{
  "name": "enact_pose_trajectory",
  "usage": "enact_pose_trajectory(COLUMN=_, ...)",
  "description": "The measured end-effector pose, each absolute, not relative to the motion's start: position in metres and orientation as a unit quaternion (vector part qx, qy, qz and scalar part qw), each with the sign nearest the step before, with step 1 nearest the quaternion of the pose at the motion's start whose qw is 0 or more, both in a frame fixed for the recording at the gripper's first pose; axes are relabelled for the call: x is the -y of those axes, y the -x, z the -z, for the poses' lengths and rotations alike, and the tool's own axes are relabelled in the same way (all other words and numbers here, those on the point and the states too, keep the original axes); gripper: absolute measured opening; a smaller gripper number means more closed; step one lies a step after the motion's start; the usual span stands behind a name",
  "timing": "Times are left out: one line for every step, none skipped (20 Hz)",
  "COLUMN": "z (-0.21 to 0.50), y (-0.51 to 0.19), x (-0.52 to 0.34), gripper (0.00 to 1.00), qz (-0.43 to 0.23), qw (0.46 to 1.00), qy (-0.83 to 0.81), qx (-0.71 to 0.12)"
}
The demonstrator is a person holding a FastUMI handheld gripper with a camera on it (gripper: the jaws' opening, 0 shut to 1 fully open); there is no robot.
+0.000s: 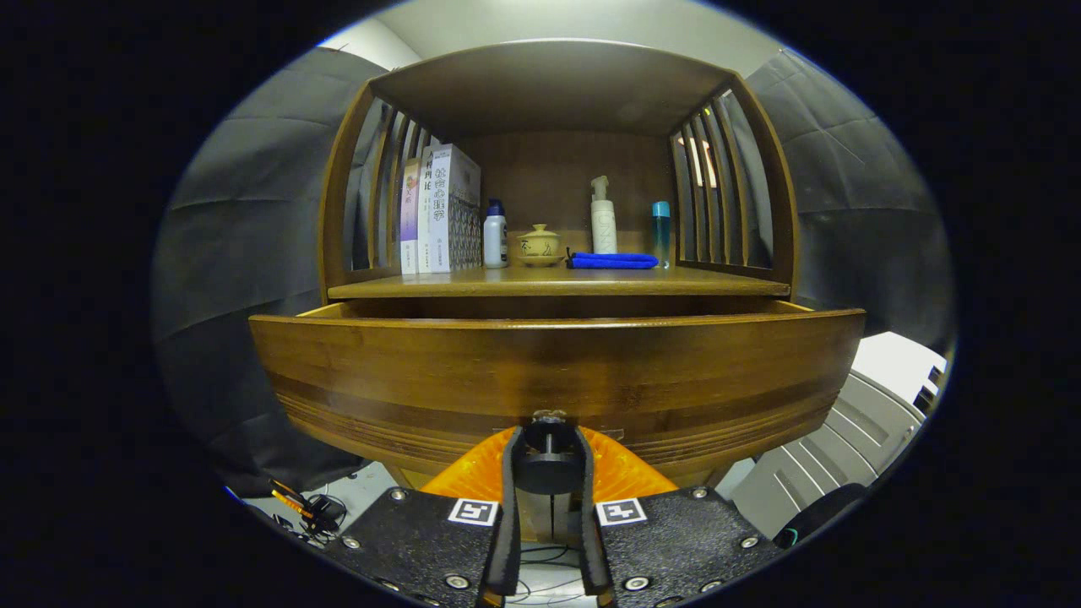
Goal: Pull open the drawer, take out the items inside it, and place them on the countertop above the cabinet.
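I am holding the gripper (547, 439) against the front of the wide brown wooden drawer (557, 371), and its two fingers are closing on the small dark round knob (547, 463) at the middle of the drawer's lower edge, one finger pressing on each side of it. The drawer is standing pulled out from the brown wooden cabinet (553, 93), its front panel jutting well forward of the countertop board (557, 285) above it. I am looking at the panel from low down, so I cannot tell what is lying inside.

On the countertop, under the cabinet's curved roof and between its slatted sides, I am seeing a row of upright white books (439, 211) leaning at the left, a small white bottle with a blue cap (495, 236) just beside them, a squat tan ceramic lidded cup (540, 245), a folded blue cloth (612, 261) lying flat, a tall white pump bottle (602, 218) behind the cloth, and a slim teal bottle (660, 230) to its right.
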State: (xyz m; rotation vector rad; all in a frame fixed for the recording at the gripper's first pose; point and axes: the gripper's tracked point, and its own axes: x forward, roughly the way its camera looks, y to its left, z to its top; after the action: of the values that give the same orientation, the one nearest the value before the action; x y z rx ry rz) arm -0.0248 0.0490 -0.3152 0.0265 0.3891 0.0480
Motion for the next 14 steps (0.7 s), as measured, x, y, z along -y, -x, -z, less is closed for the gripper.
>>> enact_pose_trajectory(z=0.315, y=0.032, x=-0.049, gripper=0.28, qz=-0.025, qw=0.98, qy=-0.012, qx=-0.196)
enact_pose_trajectory(z=0.316, y=0.039, x=-0.05, gripper=0.28, qz=-0.027, qw=0.98, qy=-0.014, qx=-0.198)
enact_pose_trajectory(z=0.314, y=0.041, x=-0.051, gripper=0.28, qz=-0.026, qw=0.98, qy=-0.016, qx=-0.197)
enact_pose_trajectory(z=0.313, y=0.049, x=-0.05, gripper=0.28, qz=-0.025, qw=0.979, qy=-0.017, qx=-0.199)
enact_pose_trajectory(z=0.313, y=0.056, x=-0.049, gripper=0.28, qz=-0.024, qw=0.979, qy=-0.014, qx=-0.202)
enact_pose_trajectory(z=0.313, y=0.063, x=-0.049, gripper=0.28, qz=-0.024, qw=0.979, qy=-0.015, qx=-0.202)
enact_pose_trajectory(z=0.311, y=0.068, x=-0.051, gripper=0.28, qz=-0.026, qw=0.979, qy=-0.02, qx=-0.203)
enact_pose_trajectory(z=0.31, y=0.074, x=-0.054, gripper=0.28, qz=-0.028, qw=0.978, qy=-0.022, qx=-0.204)
enact_pose_trajectory(z=0.31, y=0.077, x=-0.055, gripper=0.28, qz=-0.028, qw=0.978, qy=-0.018, qx=-0.204)
enact_pose_trajectory(z=0.31, y=0.08, x=-0.056, gripper=0.28, qz=-0.029, qw=0.978, qy=-0.013, qx=-0.205)
enact_pose_trajectory(z=0.308, y=0.085, x=-0.056, gripper=0.28, qz=-0.032, qw=0.978, qy=-0.012, qx=-0.206)
enact_pose_trajectory(z=0.308, y=0.087, x=-0.057, gripper=0.28, qz=-0.035, qw=0.978, qy=-0.013, qx=-0.206)
enact_pose_trajectory(z=0.308, y=0.089, x=-0.058, gripper=0.28, qz=-0.039, qw=0.978, qy=-0.014, qx=-0.206)
enact_pose_trajectory(z=0.309, y=0.091, x=-0.057, gripper=0.28, qz=-0.041, qw=0.977, qy=-0.014, qx=-0.207)
